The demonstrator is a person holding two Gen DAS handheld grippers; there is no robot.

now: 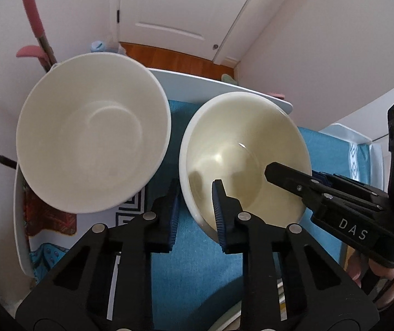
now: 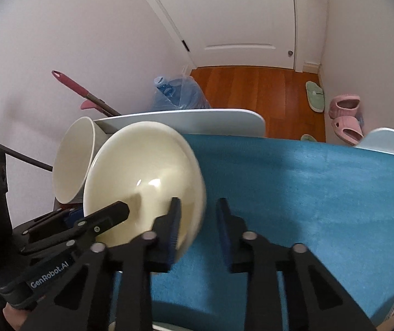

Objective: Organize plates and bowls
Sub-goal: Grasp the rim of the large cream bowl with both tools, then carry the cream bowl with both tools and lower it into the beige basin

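Observation:
A cream bowl [image 1: 241, 154] is tilted above the blue cloth [image 1: 194, 248]; it also shows in the right wrist view [image 2: 142, 182]. A larger white bowl [image 1: 92, 135] stands to its left, also seen side-on in the right wrist view [image 2: 71, 162]. My left gripper [image 1: 195, 207] is open, its jaws straddling the cream bowl's near rim. My right gripper [image 2: 198, 226] is open, its jaws straddling the bowl's right rim; in the left wrist view one of its fingers [image 1: 288, 176] reaches into the bowl.
A white table edge [image 2: 197, 121] lies behind the bowls. A pink-handled mop [image 1: 35, 27] leans on the left wall. A water jug [image 2: 180, 93], pink slippers [image 2: 345, 115] and green slippers [image 2: 315, 95] lie on the wooden floor by a white door [image 2: 238, 16].

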